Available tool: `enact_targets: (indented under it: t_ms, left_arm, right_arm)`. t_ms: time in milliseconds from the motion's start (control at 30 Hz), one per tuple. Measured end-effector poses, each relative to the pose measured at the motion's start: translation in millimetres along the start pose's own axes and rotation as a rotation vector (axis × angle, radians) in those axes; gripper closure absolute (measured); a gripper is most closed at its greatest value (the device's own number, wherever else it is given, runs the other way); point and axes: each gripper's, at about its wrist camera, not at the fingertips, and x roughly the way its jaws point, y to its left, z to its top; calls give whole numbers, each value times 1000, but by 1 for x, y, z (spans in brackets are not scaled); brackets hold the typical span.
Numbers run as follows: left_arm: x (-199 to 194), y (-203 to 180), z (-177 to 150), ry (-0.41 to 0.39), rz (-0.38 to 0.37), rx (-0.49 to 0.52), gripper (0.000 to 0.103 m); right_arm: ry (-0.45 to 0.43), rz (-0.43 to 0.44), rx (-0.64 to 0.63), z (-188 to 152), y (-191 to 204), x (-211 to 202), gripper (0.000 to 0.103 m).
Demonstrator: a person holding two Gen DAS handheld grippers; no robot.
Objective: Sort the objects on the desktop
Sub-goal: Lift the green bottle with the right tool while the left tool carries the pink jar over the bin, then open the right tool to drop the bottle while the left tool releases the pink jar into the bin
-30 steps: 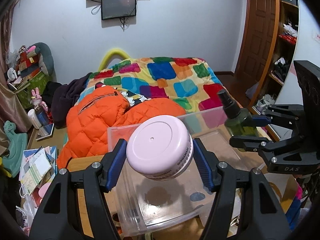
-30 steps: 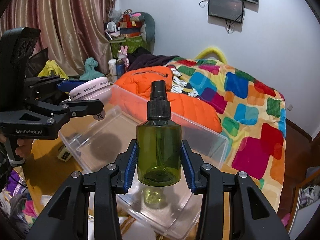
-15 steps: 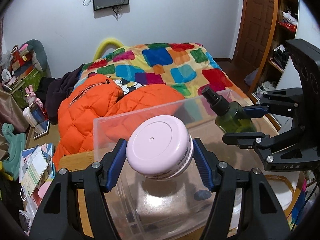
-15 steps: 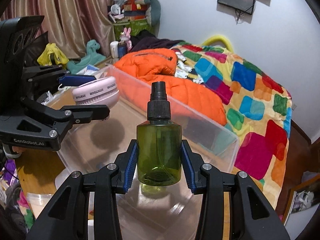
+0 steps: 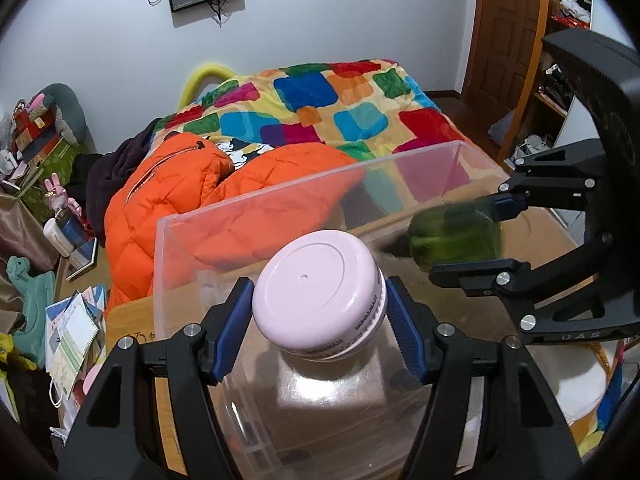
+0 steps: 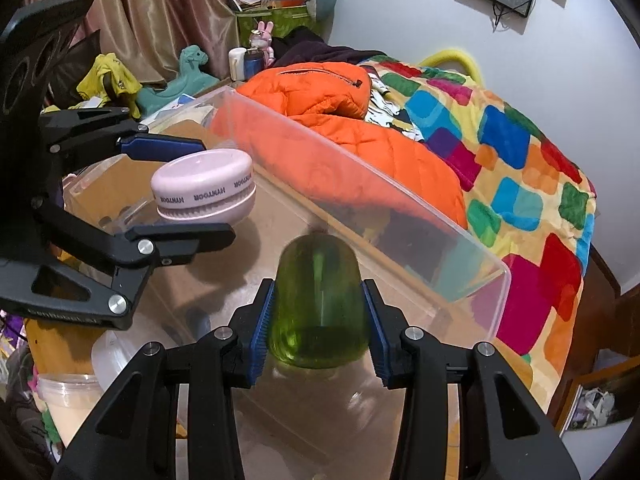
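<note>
My left gripper [image 5: 320,312] is shut on a round pink jar [image 5: 318,292] and holds it inside the clear plastic bin [image 5: 280,196], above its floor. The jar also shows in the right wrist view [image 6: 204,188]. My right gripper [image 6: 318,316] is shut on a green spray bottle [image 6: 318,304], which is tipped forward and blurred, its black cap hidden. In the left wrist view the bottle [image 5: 456,236] lies sideways in the right gripper [image 5: 476,240], low inside the bin [image 6: 400,216].
The bin stands on a wooden desk [image 5: 128,320]. Behind it lies a bed with an orange jacket [image 5: 168,200] and a patchwork blanket [image 5: 340,108]. A lidded tub [image 6: 68,400] sits at the desk's near left. Papers and toys clutter the floor [image 5: 68,328].
Both grippers have dropped lower into the bin. The green bottle has tipped from upright to pointing forward. The pink jar stays gripped.
</note>
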Motion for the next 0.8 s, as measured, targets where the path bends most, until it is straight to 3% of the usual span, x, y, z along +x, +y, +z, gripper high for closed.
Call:
enact_targets:
  t_ms: [600,733,800]
  left_arm:
    - [2,2,-3,17,-10,-7,37]
    - [-3,2,-4,8,-20,-8,31]
    - [-5,2,-3,7,-13,-6,31]
  right_arm:
    - [16,-42,-18,2,3,-5,64]
    - [-1,-64,-24,1,4,-11,46]
    - [-18,-74,-29,0,6,-17,43]
